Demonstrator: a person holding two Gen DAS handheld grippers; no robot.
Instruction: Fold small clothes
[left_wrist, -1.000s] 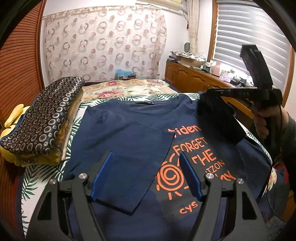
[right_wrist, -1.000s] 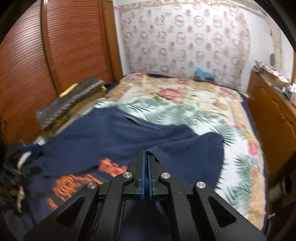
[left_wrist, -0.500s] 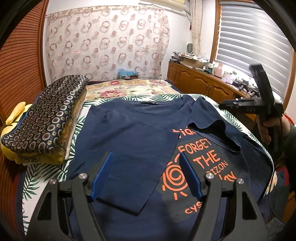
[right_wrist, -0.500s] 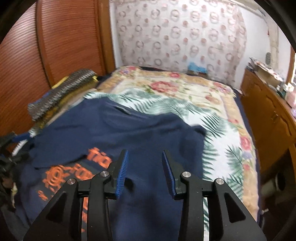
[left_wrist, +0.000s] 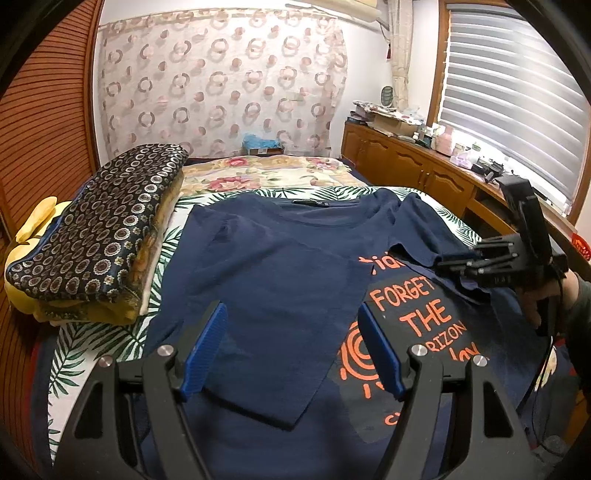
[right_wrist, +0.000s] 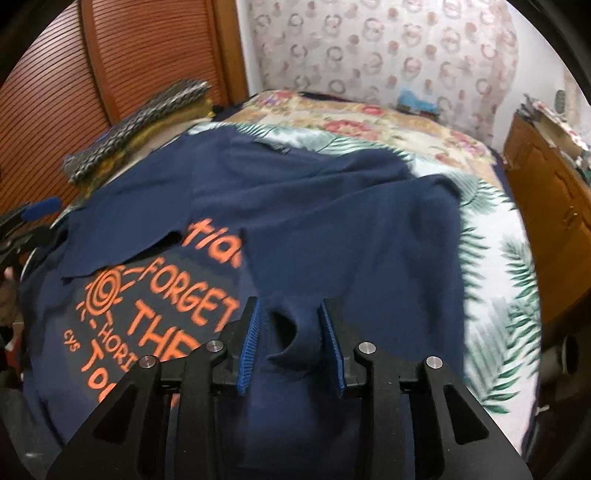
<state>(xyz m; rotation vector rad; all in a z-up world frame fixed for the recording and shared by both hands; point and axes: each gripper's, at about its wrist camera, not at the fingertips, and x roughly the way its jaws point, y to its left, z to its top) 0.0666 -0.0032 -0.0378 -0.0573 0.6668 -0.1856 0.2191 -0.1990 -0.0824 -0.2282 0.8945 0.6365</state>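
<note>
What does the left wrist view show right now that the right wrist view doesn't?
Only the left wrist view: the window blinds, the hand holding the right gripper from the side, low over the shirt, and the left gripper open with nothing between its pads.

Only the right wrist view: a raised fold of the shirt's sleeve between the right gripper's blue pads; the jaws have just been closing but stand apart, not pinching it.

Both: the navy T-shirt with orange print, left side folded in, the folded patterned cloth, and the circle-print curtain.
</note>
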